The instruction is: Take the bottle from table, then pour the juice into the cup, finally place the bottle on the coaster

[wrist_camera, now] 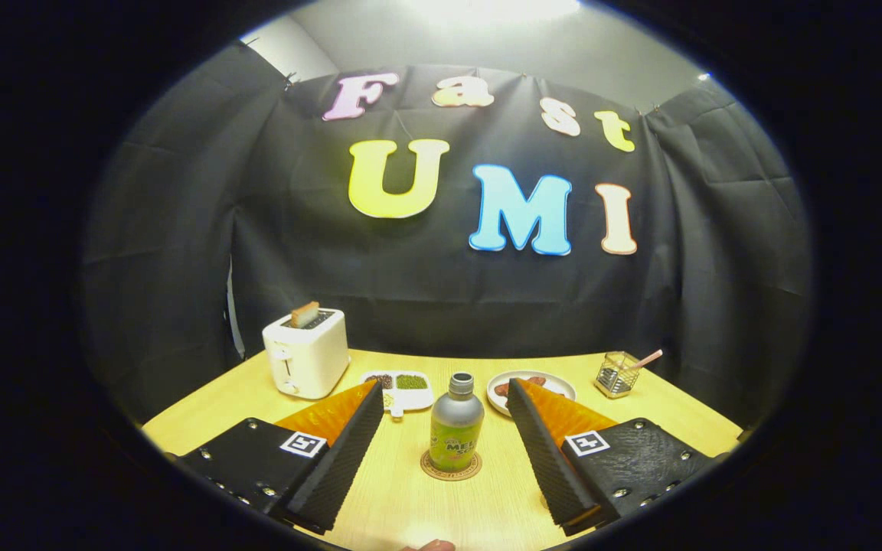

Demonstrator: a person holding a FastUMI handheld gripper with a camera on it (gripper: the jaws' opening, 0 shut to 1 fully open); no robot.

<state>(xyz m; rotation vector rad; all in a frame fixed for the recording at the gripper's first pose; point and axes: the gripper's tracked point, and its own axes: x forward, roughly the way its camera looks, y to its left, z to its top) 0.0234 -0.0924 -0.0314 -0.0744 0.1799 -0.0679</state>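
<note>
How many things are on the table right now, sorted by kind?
Bottle, between the open gripper fingers: 1
Coaster under it: 1
Toaster: 1
Dishes, divided tray and plate: 2
Glass cup: 1
Total: 6

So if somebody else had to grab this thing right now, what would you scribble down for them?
Gripper: open, holding nothing, fingers spread either side of the bottle without touching it.
Bottle: upright on the round coaster on the table, cap on, between the fingers.
Cup: the glass with a straw, far right beyond the fingers, may be it; not sure.
Done: cannot tell if juice was poured.
Left: if the cup is unfilled, grasp, pour, return bottle to coaster.
</note>
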